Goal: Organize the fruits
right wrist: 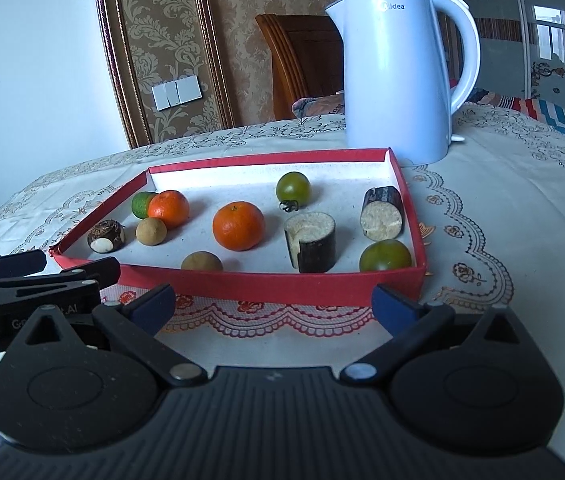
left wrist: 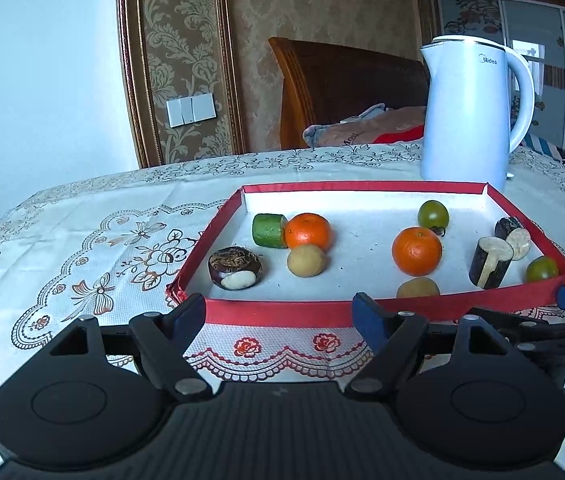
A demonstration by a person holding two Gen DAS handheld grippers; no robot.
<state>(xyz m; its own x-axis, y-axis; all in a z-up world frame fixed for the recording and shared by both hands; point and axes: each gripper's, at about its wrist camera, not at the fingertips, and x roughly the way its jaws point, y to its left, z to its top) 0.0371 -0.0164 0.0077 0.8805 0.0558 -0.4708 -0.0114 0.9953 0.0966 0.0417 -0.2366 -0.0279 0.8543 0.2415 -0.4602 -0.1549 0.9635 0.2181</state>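
We find the kettle [right wrist: 398, 76] parked behind the tray [right wrist: 242, 280], clear of the work. The tray walls keep the fruit [right wrist: 238, 226] from rolling; all pieces lie inside it. We hold the left gripper [left wrist: 278, 308] and right gripper [right wrist: 274, 300] spread wide and empty before the near wall, ready to reach in.

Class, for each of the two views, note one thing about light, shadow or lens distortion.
Left wrist view: the tray's far inner wall is lit bright, and the straight wall frame bows from fisheye distortion. Right wrist view: daylight glares in the cupboard panels, and the kettle leans, bent by the lens.
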